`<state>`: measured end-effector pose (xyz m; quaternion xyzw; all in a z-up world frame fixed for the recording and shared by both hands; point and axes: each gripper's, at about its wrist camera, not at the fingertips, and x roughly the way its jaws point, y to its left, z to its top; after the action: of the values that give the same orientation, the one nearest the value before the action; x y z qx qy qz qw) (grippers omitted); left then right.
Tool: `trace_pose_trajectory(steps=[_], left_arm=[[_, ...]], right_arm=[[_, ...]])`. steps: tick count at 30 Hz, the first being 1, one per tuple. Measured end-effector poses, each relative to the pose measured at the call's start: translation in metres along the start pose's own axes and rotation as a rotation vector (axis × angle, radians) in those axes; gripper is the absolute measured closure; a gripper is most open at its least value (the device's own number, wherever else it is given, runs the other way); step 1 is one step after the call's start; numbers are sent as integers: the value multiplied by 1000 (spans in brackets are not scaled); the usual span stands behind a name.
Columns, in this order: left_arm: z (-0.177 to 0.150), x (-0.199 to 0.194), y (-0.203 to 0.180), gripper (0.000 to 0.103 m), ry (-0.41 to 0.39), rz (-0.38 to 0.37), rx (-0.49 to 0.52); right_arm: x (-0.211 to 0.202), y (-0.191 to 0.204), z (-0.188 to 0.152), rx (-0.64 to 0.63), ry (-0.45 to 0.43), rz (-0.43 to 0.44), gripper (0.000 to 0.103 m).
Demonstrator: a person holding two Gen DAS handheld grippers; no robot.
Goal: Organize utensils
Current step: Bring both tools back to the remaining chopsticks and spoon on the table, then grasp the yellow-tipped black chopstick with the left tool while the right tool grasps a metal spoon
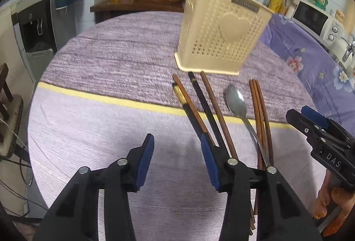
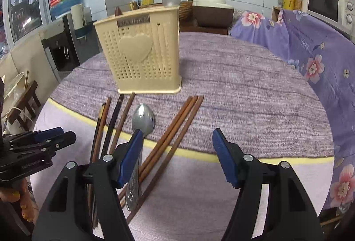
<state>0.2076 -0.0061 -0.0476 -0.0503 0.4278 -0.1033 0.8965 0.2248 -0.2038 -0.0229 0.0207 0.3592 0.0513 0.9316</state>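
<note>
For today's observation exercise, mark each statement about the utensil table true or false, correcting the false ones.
1. The spoon lies on the table among the chopsticks. True.
2. The utensil holder lies tipped on its side. False: it stands upright behind the utensils.
3. The right gripper is clamped on the spoon. False: its fingers stand apart, holding nothing.
4. The holder has a heart shape on its front. True.
5. The left gripper holds nothing between its fingers. True.
</note>
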Motion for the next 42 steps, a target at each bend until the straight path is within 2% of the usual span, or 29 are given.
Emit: trace_pose_trajectory(steps=[12, 14, 24, 26, 30, 34, 42], left_arm=[[1, 24, -24, 60, 30, 40, 63], [2, 26, -26, 60, 35, 76, 77], [2, 9, 13, 60, 34, 105, 2], [5, 3, 15, 60, 15, 82, -17], [10, -5, 18, 60, -14, 95, -20], [9, -4, 22, 60, -13, 95, -39], [5, -4, 34, 60, -8, 84, -66]], right_arm=[[-1, 3, -8, 17, 13, 31, 38], [-1, 5, -7, 11, 14, 32, 38], [7, 5, 4, 14, 46, 67, 38], [13, 14, 10, -8, 58, 87, 38], [33, 32, 19, -56, 105, 84, 38], [55, 44, 30, -48, 152, 76, 38], [98, 55, 38, -37, 214, 7, 39]])
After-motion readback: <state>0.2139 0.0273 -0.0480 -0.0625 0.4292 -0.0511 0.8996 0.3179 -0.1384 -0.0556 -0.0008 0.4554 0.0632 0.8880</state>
